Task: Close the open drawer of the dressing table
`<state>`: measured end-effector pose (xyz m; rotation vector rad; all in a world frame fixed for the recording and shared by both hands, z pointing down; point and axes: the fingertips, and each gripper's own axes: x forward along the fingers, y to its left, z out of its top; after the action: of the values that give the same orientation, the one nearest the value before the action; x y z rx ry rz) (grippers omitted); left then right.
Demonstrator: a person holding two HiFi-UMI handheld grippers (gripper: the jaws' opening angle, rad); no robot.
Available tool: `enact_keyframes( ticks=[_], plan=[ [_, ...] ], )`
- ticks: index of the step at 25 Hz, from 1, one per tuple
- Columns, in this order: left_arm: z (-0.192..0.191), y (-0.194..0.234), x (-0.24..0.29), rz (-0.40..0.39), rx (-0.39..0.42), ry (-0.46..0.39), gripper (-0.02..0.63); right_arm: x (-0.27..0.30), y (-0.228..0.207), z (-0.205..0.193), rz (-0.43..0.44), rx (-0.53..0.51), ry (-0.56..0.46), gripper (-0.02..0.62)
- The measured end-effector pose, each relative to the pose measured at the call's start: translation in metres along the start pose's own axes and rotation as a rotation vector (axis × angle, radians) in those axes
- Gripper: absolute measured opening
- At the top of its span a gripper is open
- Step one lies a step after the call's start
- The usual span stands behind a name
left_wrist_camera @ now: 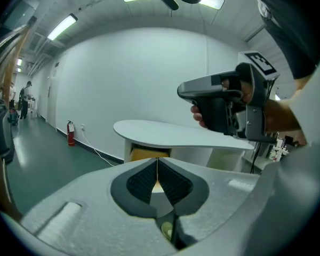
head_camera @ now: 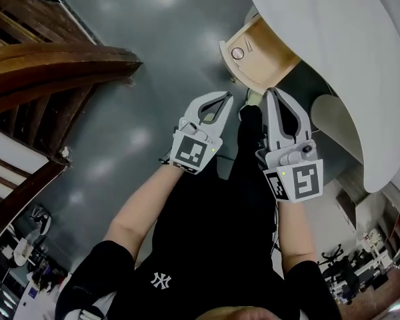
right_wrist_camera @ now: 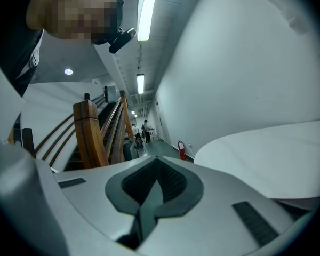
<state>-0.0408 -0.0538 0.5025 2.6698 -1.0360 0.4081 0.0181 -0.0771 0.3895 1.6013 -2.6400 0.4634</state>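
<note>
Count on inspection: one dressing table [head_camera: 333, 59], one open drawer [head_camera: 263, 57], one fire extinguisher [left_wrist_camera: 71, 134], one wooden staircase [head_camera: 53, 62]. Two claws: left claw [head_camera: 225, 97], right claw [head_camera: 272, 93].

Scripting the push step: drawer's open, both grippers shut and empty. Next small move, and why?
Probably bring the left gripper forward until its closed tips meet the front of the drawer. It stands pulled out from under the white tabletop. The left gripper and right gripper point toward it, jaws together, nothing held, and neither seems to touch it.
</note>
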Motion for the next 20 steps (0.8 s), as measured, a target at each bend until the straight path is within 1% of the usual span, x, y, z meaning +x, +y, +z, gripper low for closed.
enact_keyframes(
  ticks=[6, 11, 16, 20],
  plan=[
    [-0.074, 0.013, 0.036, -0.01, 0.015, 0.044, 0.011, 0.016, -0.016, -0.055, 0.008, 0.007, 0.007, 0.014],
    [-0.127, 0.017, 0.057, -0.016, 0.02, 0.074, 0.015, 0.019, -0.028, -0.09, -0.002, 0.033, 0.011, 0.014],
    [-0.163, 0.02, 0.078, -0.02, 0.028, 0.095, 0.083, 0.019, -0.036, -0.113, -0.003, 0.043, 0.013, 0.014],
    [-0.185, 0.02, 0.092, -0.016, 0.053, 0.123, 0.108, 0.018, -0.042, -0.121, -0.003, 0.052, 0.014, 0.014]
  ],
)
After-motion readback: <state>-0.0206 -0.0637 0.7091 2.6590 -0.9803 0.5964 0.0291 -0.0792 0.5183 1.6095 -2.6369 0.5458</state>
